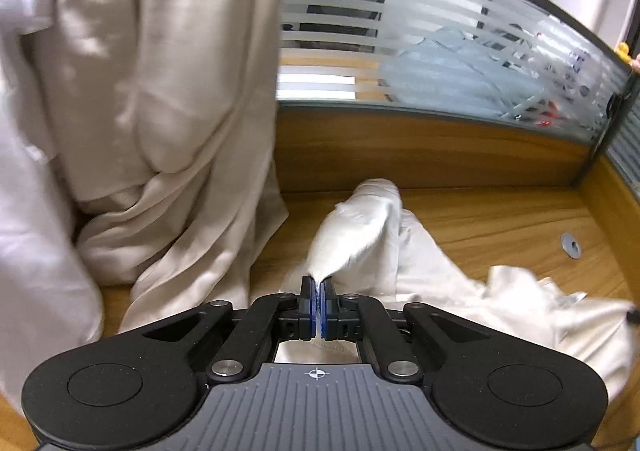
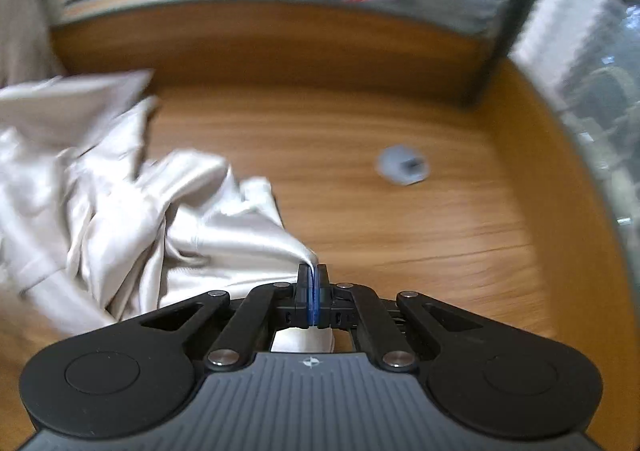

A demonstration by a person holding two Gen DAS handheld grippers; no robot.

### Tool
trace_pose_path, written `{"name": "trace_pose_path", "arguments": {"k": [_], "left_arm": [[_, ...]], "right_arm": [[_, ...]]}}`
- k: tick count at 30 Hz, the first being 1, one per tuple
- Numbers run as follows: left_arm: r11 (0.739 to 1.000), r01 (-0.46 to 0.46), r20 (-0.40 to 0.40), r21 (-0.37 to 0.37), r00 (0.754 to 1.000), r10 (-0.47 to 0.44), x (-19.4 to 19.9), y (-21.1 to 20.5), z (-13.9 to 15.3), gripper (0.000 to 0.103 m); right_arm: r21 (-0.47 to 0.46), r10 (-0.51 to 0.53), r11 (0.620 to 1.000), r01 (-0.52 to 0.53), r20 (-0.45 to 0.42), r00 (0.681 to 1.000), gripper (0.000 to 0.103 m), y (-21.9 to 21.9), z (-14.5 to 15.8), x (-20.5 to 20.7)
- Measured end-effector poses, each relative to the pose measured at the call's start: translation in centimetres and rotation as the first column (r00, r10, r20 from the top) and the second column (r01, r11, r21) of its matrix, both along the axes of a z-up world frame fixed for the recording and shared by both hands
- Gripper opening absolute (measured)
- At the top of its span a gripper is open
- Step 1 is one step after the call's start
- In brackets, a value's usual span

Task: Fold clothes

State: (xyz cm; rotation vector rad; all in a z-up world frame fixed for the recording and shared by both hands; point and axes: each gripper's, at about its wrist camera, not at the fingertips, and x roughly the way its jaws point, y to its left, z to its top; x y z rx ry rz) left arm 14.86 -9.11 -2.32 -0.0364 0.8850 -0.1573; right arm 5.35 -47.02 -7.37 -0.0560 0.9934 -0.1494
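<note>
My left claw (image 1: 319, 287) is clamped on a pinch of the cream garment (image 1: 440, 283), which sprawls crumpled over the desk (image 1: 500, 219). It looks light, limp and slippery, best held at hems or corners. My right claw (image 2: 313, 275) pinches another edge. Only the left view shows hanging cloth (image 1: 160, 91); the right view is blurred.
</note>
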Motion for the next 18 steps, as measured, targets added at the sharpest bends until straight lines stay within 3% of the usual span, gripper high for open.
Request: {"name": "trace_pose_path", "arguments": {"k": [5, 9, 10, 14, 18], "left_arm": [[0.999, -0.040, -0.064, 0.030, 0.997, 0.041, -2.9, 1.8, -1.3, 0.004], [0.992, -0.103, -0.150, 0.077, 0.982, 0.114, -4.8, 3.6, -4.3, 0.007], [0.988, -0.124, -0.169, 0.087, 0.976, 0.137, -5.2, 4.0, -5.0, 0.010], [0.983, -0.170, -0.191, 0.074, 0.965, 0.181, -6.5, 5.0, -5.8, 0.027], [0.986, -0.161, -0.175, 0.035, 0.971, 0.164, -6.3, 4.4, -5.3, 0.049]], "right_arm": [[-0.087, -0.084, 0.992, 0.088, 0.042, 0.996, 0.000, -4.9, 3.5, -0.9], [-0.081, -0.096, 0.992, 0.096, -0.005, 0.995, 0.001, -5.8, 3.3, -1.2], [-0.088, -0.096, 0.992, 0.095, -0.010, 0.995, 0.002, -5.7, 3.2, -1.3], [-0.097, -0.062, 0.993, 0.061, -0.006, 0.998, 0.025, -4.3, 2.9, -1.4], [-0.058, 0.010, 0.998, -0.011, -0.013, 1.000, 0.034, -1.8, 2.2, -0.3]]}}
